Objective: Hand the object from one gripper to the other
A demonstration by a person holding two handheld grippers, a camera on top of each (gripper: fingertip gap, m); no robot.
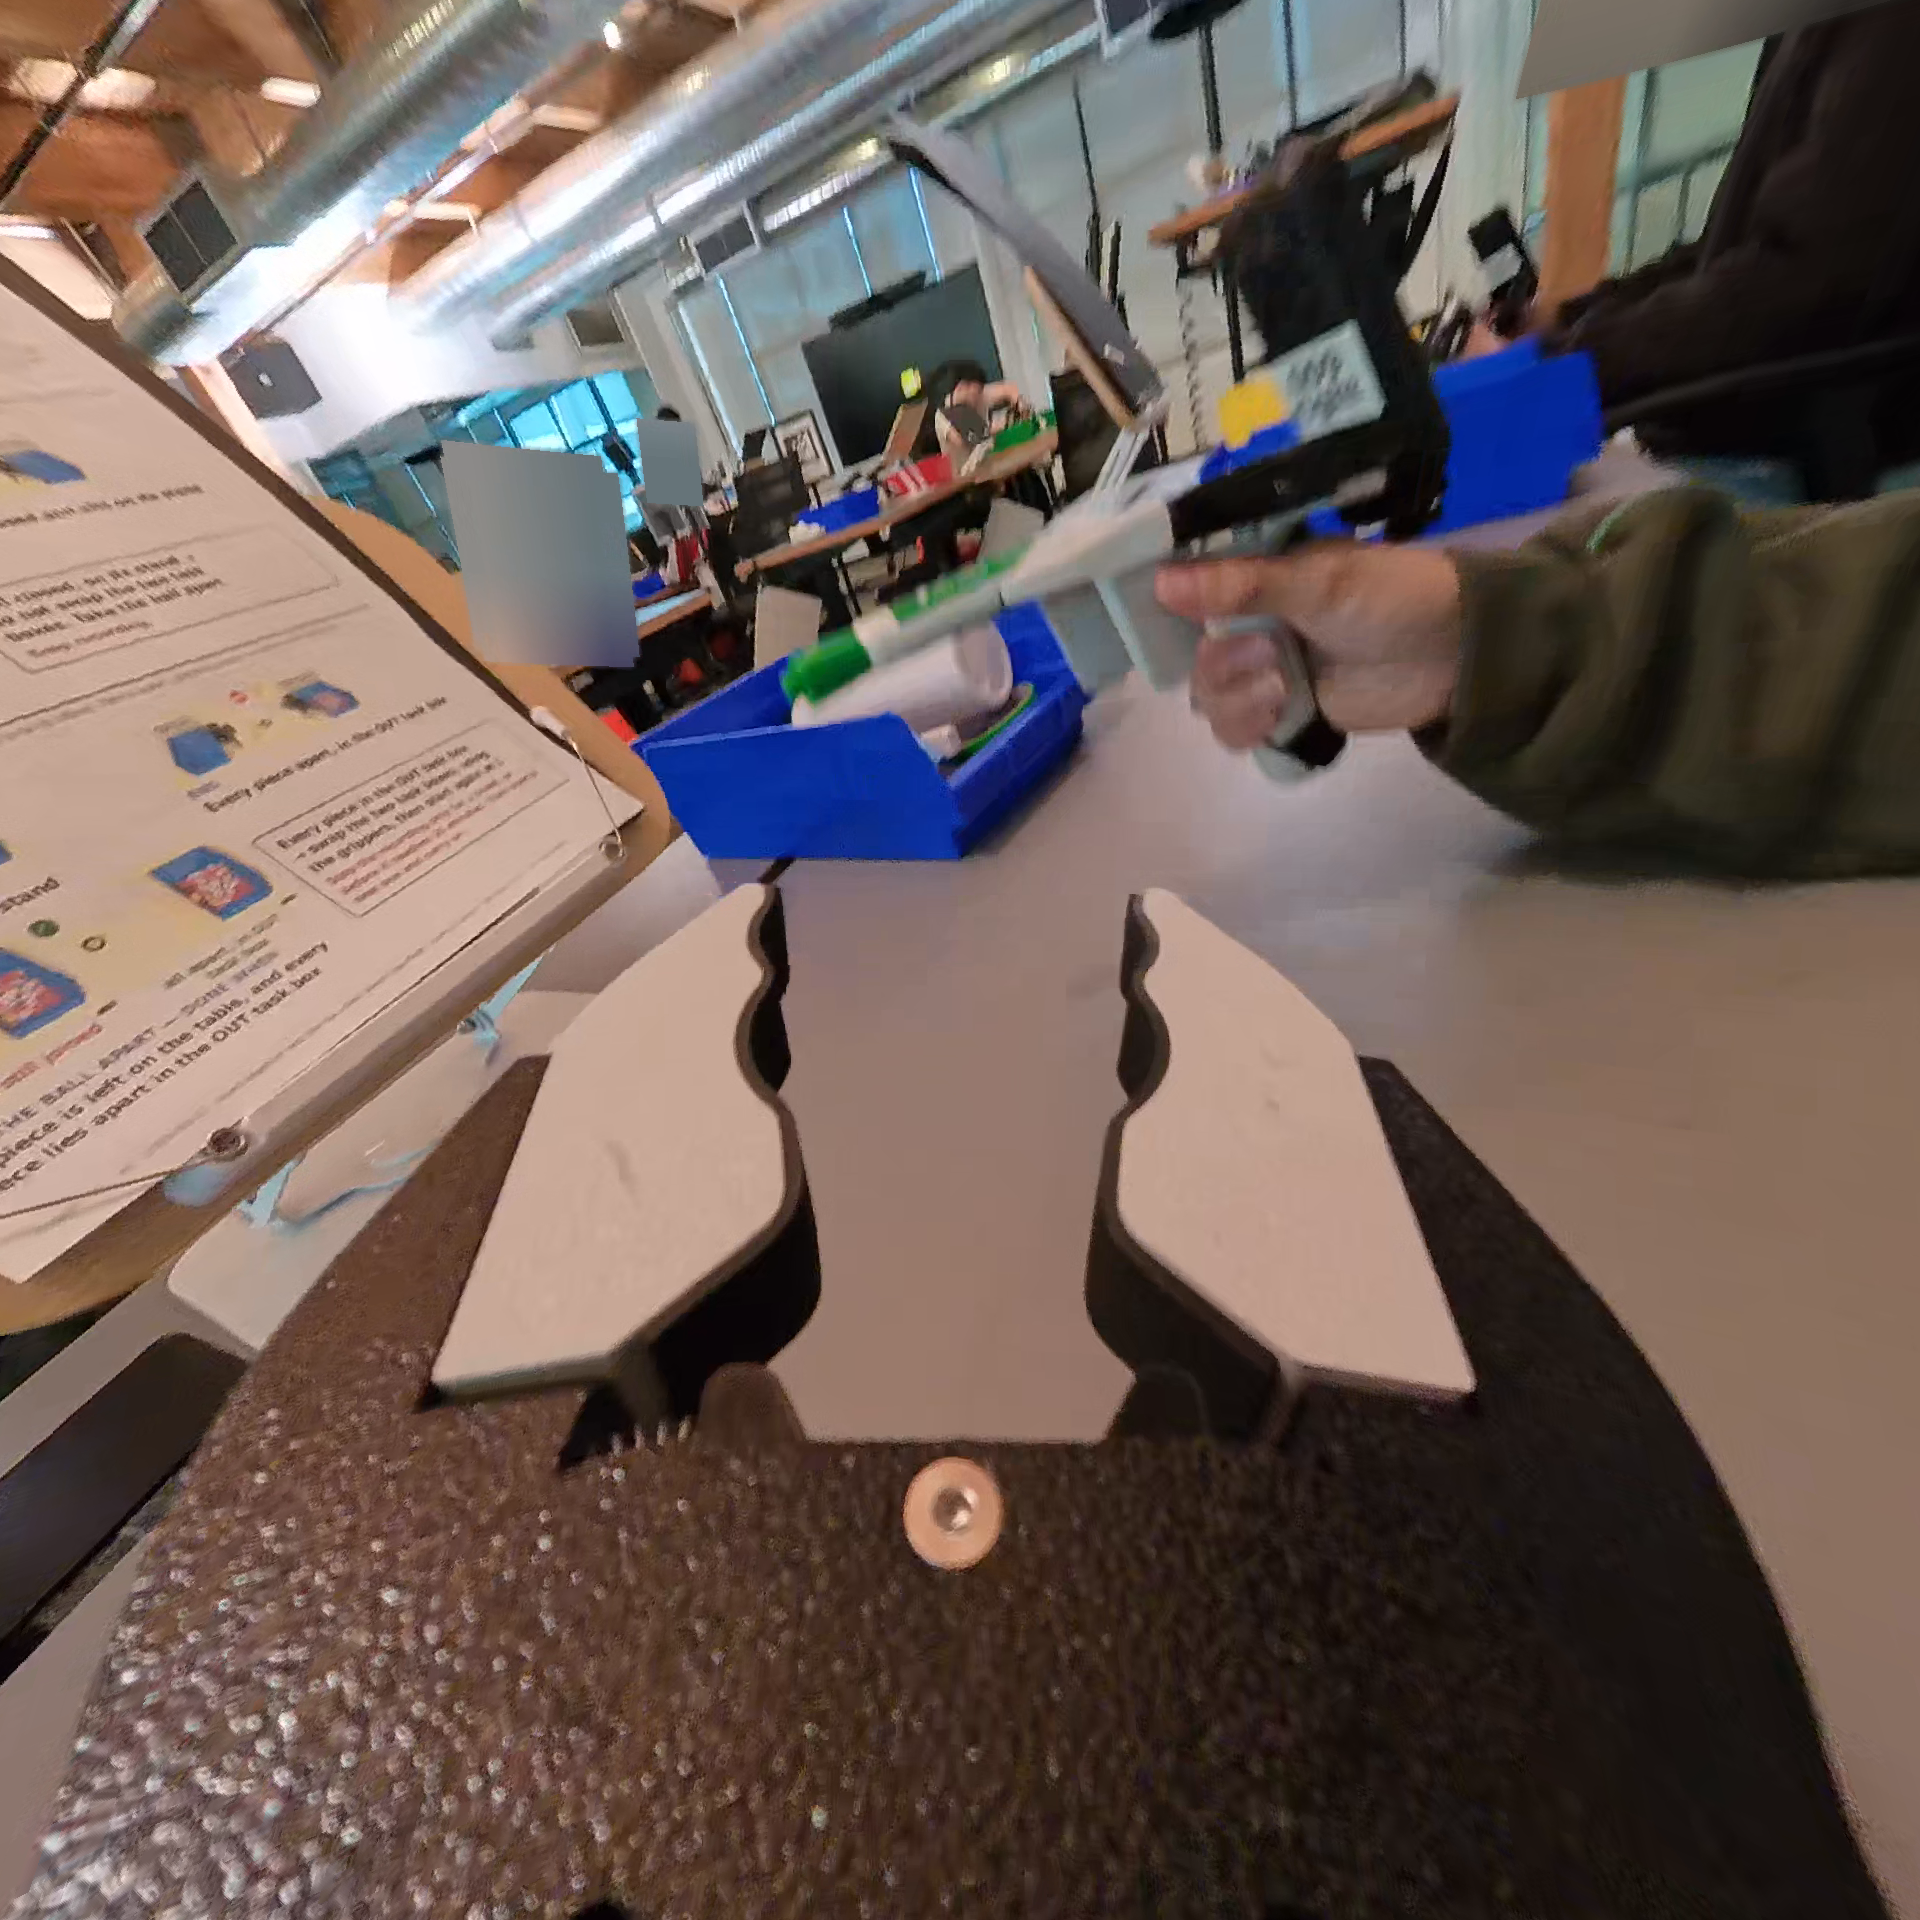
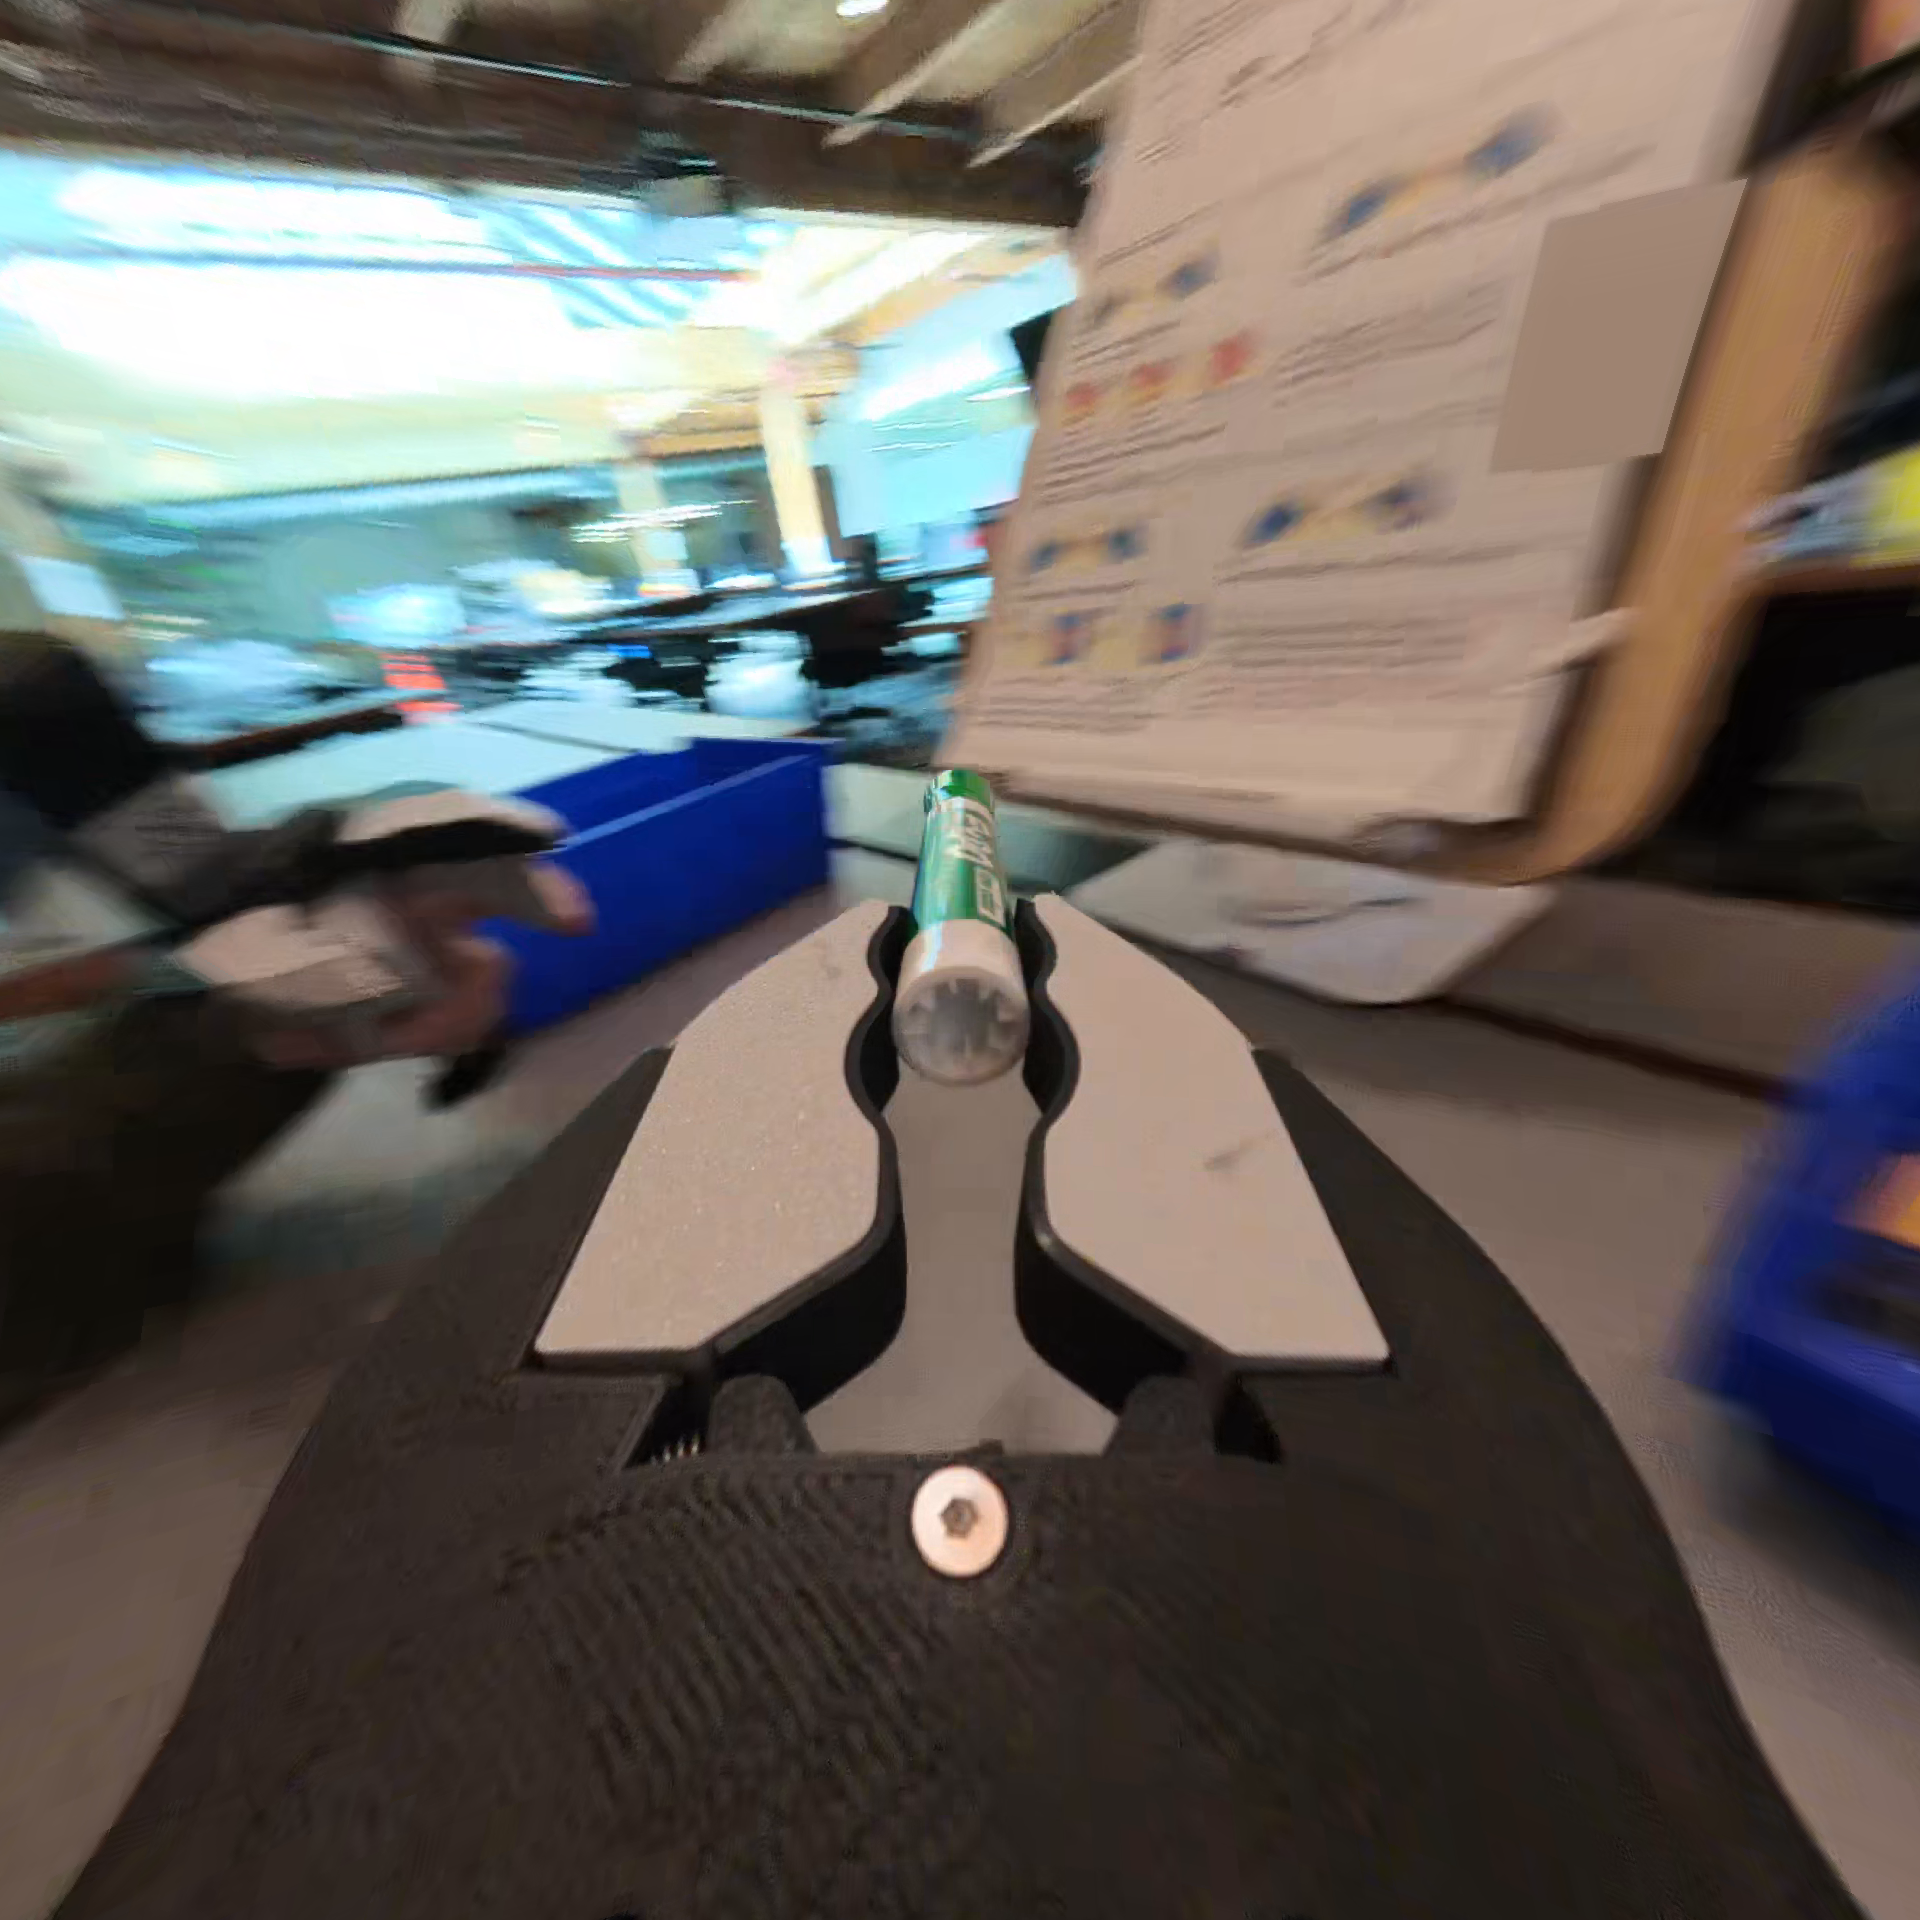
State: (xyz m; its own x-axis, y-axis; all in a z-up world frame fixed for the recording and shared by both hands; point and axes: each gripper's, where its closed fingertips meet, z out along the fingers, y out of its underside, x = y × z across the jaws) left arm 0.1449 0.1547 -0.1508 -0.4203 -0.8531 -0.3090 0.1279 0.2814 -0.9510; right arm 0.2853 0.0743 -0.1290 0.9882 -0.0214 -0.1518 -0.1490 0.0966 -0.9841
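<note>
A green and white marker is clamped between the tips of my right gripper, pointing forward with its white end toward the camera. In the left wrist view the right gripper shows at the upper right, held by a hand, with the marker sticking out to the left above a blue bin. My left gripper is open and empty, low over the grey table, apart from the marker. The left gripper also shows blurred at the left of the right wrist view.
A blue bin with a white roll stands on the table ahead of the left gripper. An instruction sheet on a wooden board leans at the left, and shows in the right wrist view. Another blue bin sits at the right.
</note>
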